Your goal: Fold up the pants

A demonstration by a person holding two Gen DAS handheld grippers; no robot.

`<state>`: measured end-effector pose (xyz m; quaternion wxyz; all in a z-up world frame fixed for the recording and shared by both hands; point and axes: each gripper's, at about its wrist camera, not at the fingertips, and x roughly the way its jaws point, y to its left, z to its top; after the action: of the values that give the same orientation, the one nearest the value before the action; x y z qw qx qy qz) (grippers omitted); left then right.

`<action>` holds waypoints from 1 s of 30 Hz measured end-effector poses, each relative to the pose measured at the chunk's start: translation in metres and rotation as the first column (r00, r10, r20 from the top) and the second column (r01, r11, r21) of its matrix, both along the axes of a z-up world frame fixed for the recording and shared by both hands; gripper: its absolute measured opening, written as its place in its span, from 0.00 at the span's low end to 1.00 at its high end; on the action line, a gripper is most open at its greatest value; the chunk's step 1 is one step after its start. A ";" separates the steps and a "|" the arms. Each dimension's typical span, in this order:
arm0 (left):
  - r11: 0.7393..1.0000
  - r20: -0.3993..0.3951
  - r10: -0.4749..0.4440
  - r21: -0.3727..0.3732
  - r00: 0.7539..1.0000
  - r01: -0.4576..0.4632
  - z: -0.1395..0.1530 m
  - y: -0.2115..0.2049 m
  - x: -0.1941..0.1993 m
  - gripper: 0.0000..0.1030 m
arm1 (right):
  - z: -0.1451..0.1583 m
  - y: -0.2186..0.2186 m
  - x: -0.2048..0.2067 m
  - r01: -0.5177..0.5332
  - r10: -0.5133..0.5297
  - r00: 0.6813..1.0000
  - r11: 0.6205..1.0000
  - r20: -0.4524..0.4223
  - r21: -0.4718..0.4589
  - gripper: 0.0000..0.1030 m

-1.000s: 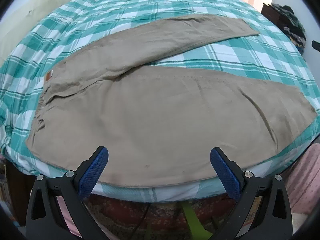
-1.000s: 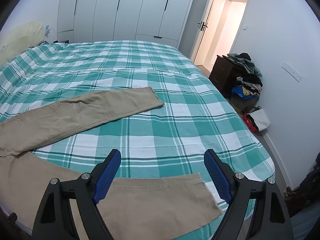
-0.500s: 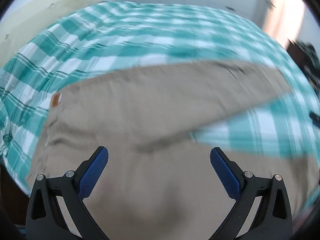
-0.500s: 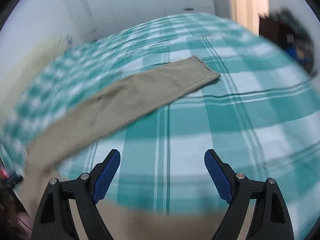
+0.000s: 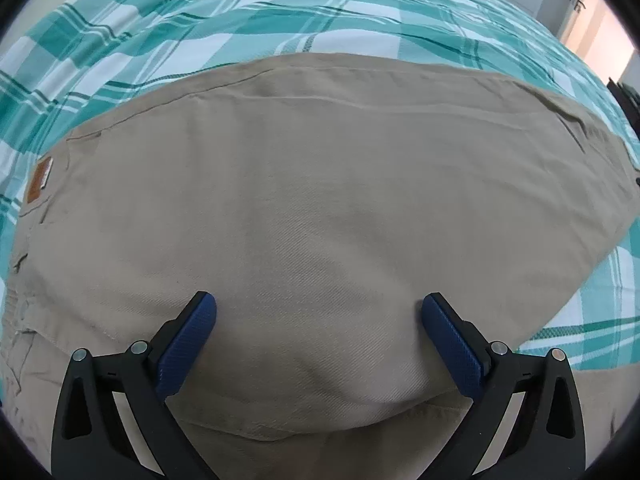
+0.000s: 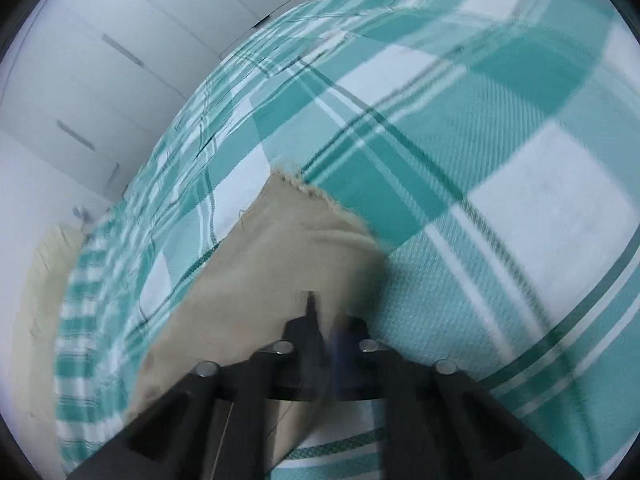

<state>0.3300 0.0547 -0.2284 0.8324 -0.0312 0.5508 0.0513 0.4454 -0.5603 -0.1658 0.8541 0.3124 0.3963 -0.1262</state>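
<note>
Khaki pants point(image 5: 320, 184) lie flat on a green-and-white plaid bed point(image 5: 240, 8). In the left wrist view my left gripper point(image 5: 320, 316) is open, its blue pads point(image 5: 188, 344) resting close over the seat of the pants near the crotch; a brown label point(image 5: 38, 180) marks the waistband at left. In the right wrist view, which is blurred, my right gripper point(image 6: 326, 328) is shut on the far pant leg point(image 6: 280, 264) just behind its frayed hem point(image 6: 320, 196).
White wardrobe doors point(image 6: 120, 60) stand beyond the bed. A cream pillow point(image 6: 44, 280) lies at the bed's far left. A lit doorway point(image 5: 600, 36) shows at the right in the left wrist view.
Both grippers moved forward and down onto the pants. The right gripper went from open above the bed to shut on the far leg's hem end. The left stayed open.
</note>
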 end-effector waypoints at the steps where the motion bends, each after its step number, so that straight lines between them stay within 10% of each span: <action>1: 1.000 -0.004 -0.004 -0.009 1.000 0.004 0.002 0.001 -0.001 0.99 | 0.014 0.004 -0.011 -0.013 0.013 0.999 1.000 0.030 -0.008 0.03; 4: 0.999 -0.008 -0.032 -0.026 0.999 0.031 0.002 0.002 -0.004 0.99 | 0.036 0.007 -0.050 -0.039 0.040 0.999 0.998 0.036 -0.042 0.03; 9: 0.997 -0.059 -0.071 -0.020 0.996 0.069 0.003 -0.001 0.002 0.98 | -0.009 0.000 -0.062 -0.101 0.065 0.979 0.979 -0.195 -0.177 0.08; 11: 0.996 -0.064 -0.084 -0.046 0.994 0.081 0.018 -0.001 -0.009 0.98 | 0.007 0.011 -0.067 -0.111 0.047 0.976 0.947 -0.212 -0.303 0.42; 14: 0.988 -0.018 -0.149 -0.043 0.989 0.149 0.047 -0.008 -0.044 0.98 | 0.040 0.034 -0.096 -0.156 0.093 0.980 0.906 -0.176 -0.393 0.55; 21: 0.942 -0.071 -0.336 -0.032 0.939 0.335 0.031 -0.063 -0.142 0.98 | 0.054 0.131 -0.227 -0.509 0.482 0.857 0.847 -0.179 -0.153 0.55; 25: 0.914 -0.083 -0.398 0.047 0.914 0.403 0.021 -0.075 -0.185 0.98 | -0.007 0.160 -0.303 -0.588 0.519 0.750 0.807 -0.410 -0.055 0.56; 30: 0.936 0.040 -0.352 0.005 0.935 0.352 0.073 -0.066 -0.158 0.98 | 0.031 0.160 -0.314 -0.622 0.525 0.753 0.765 -0.398 -0.167 0.55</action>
<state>0.1719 -0.0115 -0.1557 0.8390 0.0659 0.5309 -0.0995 0.1313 -0.4007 -0.1344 0.8087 0.0202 0.5867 0.0382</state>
